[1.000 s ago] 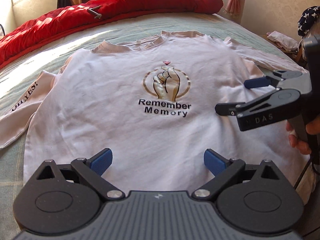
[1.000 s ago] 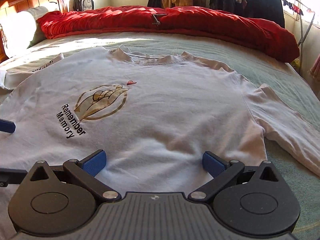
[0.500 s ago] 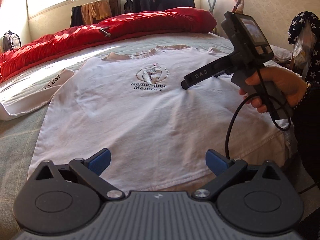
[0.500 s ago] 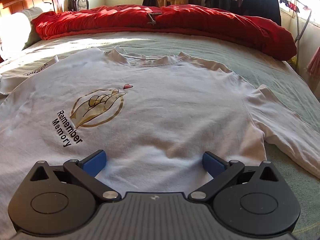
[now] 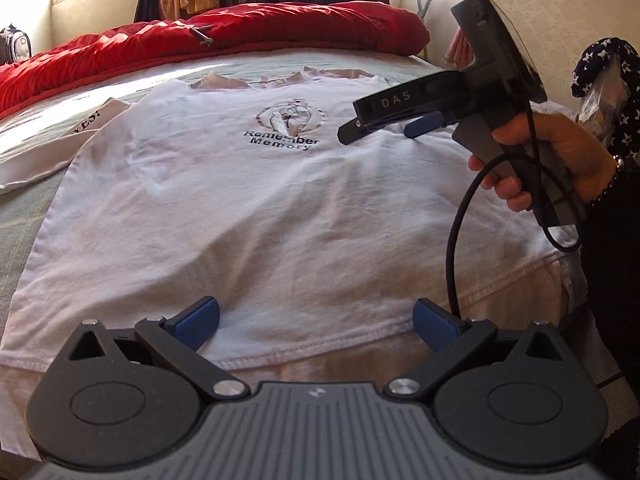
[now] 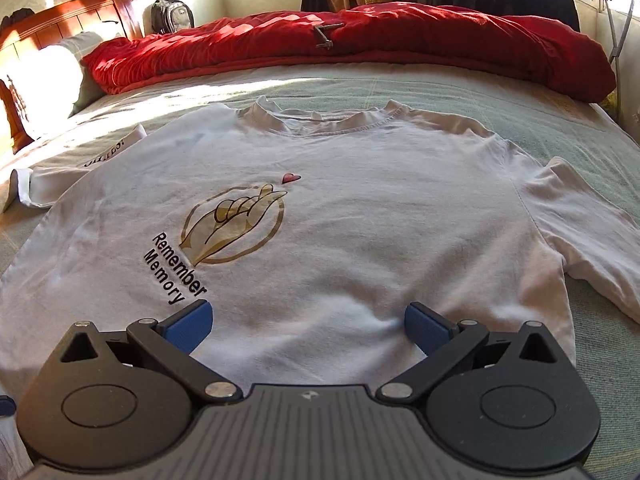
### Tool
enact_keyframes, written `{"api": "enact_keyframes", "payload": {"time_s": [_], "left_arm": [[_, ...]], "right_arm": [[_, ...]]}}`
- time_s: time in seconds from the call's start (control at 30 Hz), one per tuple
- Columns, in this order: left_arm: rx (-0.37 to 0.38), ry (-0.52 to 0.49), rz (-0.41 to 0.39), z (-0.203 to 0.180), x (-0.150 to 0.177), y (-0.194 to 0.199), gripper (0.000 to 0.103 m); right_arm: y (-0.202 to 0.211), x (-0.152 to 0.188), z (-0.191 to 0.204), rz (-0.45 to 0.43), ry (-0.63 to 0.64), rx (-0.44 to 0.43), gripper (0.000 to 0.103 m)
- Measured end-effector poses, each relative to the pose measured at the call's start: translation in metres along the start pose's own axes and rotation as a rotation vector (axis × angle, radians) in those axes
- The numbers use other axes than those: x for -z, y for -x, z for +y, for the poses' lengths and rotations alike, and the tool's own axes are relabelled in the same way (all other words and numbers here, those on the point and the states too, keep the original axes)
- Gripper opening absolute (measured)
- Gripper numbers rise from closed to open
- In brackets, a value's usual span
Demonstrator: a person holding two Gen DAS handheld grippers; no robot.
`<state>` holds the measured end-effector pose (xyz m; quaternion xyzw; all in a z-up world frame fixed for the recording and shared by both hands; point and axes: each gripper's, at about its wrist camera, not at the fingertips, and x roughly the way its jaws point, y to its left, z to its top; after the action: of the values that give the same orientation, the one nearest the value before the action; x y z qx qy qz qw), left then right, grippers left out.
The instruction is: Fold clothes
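A bed (image 6: 440, 92) in pale green cover fills the sunlit room; nearest, the left gripper (image 5: 316, 318) gapes wide above the hem, empty; the right gripper (image 6: 308, 322) likewise wide over the white T-shirt (image 6: 360, 220), spread flat, print up; beyond, a red duvet (image 6: 400, 36). Pinching one layer alone would likely skew the fold.

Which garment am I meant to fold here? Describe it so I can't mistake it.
On the bed, in front of the red duvet, a white T-shirt lies spread flat, collar toward the duvet. Unlike the other white garment at its left, it shows a gold finger-heart emblem over "Remember Memory".
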<state>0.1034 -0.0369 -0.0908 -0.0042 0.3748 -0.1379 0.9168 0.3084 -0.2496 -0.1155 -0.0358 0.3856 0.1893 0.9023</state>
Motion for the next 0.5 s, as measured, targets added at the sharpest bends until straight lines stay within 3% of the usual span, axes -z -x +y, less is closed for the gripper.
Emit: {"api": "enact_keyframes", "payload": {"time_s": [0.1, 0.3, 0.4, 0.5], "left_arm": [[0.052, 0.055, -0.015, 0.013, 0.0, 0.002, 0.102], [0.079, 0.107, 0.006, 0.031, -0.018, 0.015, 0.102], [0.028, 0.118, -0.052, 0.06, -0.045, 0.031, 0.102], [-0.076, 0.188, -0.105, 0.108, -0.078, 0.043, 0.102]], "right_arm": [[-0.002, 0.004, 0.008, -0.001, 0.063, 0.032, 0.103], [-0.001, 0.002, 0.006, -0.002, 0.064, 0.031, 0.103], [0.003, -0.002, 0.006, -0.016, 0.037, 0.03, 0.103], [0.017, -0.007, 0.004, -0.089, -0.011, -0.051, 0.103]]}}
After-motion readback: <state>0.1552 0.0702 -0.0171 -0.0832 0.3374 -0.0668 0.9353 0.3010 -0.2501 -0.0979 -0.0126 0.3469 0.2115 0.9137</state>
